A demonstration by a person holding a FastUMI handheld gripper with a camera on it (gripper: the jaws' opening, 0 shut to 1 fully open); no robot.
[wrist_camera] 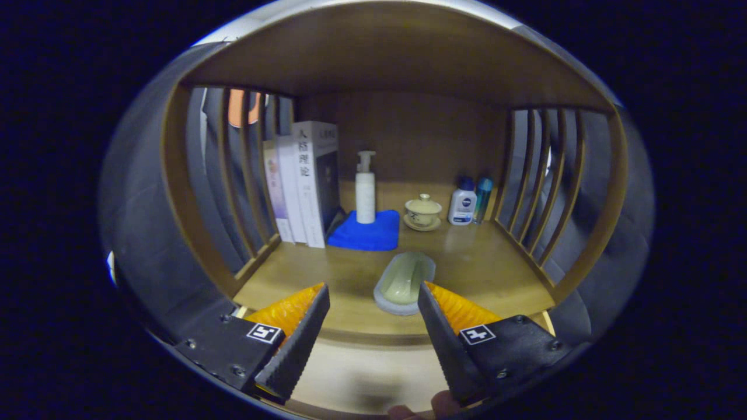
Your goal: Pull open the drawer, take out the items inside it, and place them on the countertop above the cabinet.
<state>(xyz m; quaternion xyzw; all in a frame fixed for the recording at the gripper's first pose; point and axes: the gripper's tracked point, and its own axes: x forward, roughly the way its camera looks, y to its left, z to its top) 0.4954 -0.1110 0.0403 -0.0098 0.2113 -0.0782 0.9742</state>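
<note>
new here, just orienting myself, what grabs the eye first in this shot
The open gripper in front, fingers spread and empty, aimed into a wooden shelf nook. Just ahead of them lies a pale oval soap dish. Farther back, a white pump bottle stands on a bright blue cloth, beside upright books.

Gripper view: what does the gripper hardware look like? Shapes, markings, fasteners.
The gripper has two wedge-shaped fingers tapering forward, with finely ribbed inner faces and ridged upper surfaces. Each sits on a dark block fixed with round screws, and each block bears a small square black-and-white tag. The fingers stand apart. No cables visible.
</note>
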